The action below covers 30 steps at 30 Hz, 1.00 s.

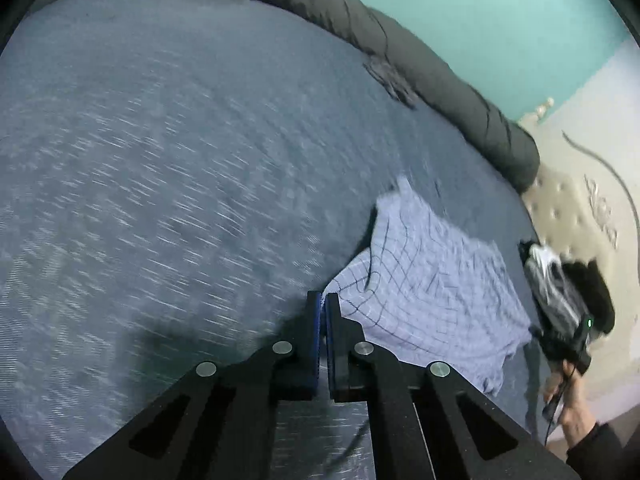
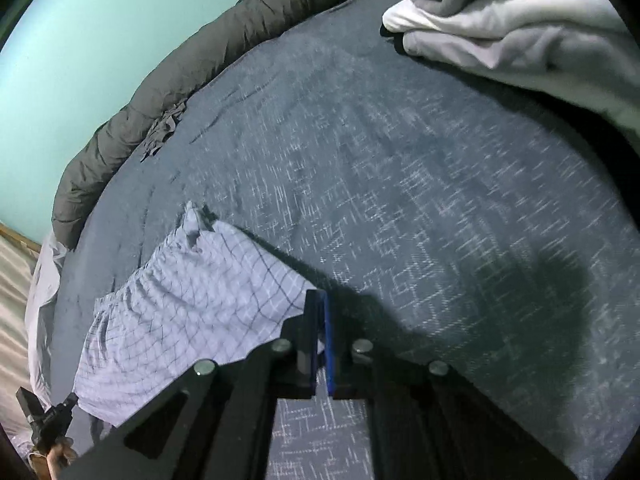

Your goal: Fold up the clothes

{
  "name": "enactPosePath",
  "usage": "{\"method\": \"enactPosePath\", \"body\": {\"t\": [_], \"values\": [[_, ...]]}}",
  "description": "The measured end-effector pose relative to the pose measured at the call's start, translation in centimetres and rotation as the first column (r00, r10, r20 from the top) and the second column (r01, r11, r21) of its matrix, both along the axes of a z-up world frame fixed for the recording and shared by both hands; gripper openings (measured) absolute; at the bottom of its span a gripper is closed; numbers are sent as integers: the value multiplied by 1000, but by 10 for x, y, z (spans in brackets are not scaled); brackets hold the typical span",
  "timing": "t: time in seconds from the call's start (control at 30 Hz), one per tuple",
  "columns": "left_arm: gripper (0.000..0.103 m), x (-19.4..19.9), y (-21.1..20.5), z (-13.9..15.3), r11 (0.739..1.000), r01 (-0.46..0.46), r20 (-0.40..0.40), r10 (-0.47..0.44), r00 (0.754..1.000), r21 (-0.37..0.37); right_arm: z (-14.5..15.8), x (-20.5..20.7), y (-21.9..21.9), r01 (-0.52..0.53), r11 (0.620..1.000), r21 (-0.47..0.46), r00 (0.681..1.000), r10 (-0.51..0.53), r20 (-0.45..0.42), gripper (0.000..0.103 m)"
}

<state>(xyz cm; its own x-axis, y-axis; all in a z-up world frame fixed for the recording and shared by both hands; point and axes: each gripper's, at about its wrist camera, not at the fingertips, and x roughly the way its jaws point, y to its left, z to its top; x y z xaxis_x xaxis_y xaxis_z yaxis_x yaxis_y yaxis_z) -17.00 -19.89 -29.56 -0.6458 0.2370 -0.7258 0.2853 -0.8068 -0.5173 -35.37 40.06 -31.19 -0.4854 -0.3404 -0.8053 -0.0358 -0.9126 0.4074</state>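
A pale lilac checked garment [image 1: 432,288] lies rumpled on the dark blue bedspread [image 1: 160,160]. My left gripper [image 1: 323,300] is shut, its blue pads together at the garment's near left corner, which runs into the fingertips. In the right wrist view the same garment [image 2: 192,300] spreads to the left, and my right gripper [image 2: 319,298] is shut on its near right corner, with a bit of pale cloth showing between the fingers. Each view catches the other gripper at the opposite corner: right gripper [image 1: 534,330], left gripper [image 2: 74,398], both held by a hand [image 1: 572,400].
A rolled dark grey duvet [image 2: 168,80] lines the far edge below a teal wall [image 1: 500,20]. A stack of grey and white clothes [image 2: 500,32] sits far right. A small crumpled dark cloth [image 1: 392,80] lies by the duvet. A beige tufted headboard [image 1: 568,208] stands beside the bed.
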Motion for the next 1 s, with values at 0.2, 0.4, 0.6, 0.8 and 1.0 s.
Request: {"method": "enactPosePath", "body": {"t": [0.2,0.4,0.6,0.8,1.0], "values": [[2,1,-12,-29,996,-33,73,27,997,81,-19,-3,0,19,1000,-2,998,-19,54,2],[4,-11,-9,-49,994,-41,150,26,988,98,-25,-5,3,9,1000,-29,998,-7,68,4],[44,-24,-7,-34,996,-78,142,71,987,44,0,-6,4,-8,1000,26,1000,8,-3,30],[52,-59,4,-14,998,-67,88,66,994,8,12,-33,-33,-124,992,29,991,125,-49,30],[52,-116,34,-5,999,39,59,-39,997,-8,6,-68,-89,-230,972,37,970,232,-68,30]]}}
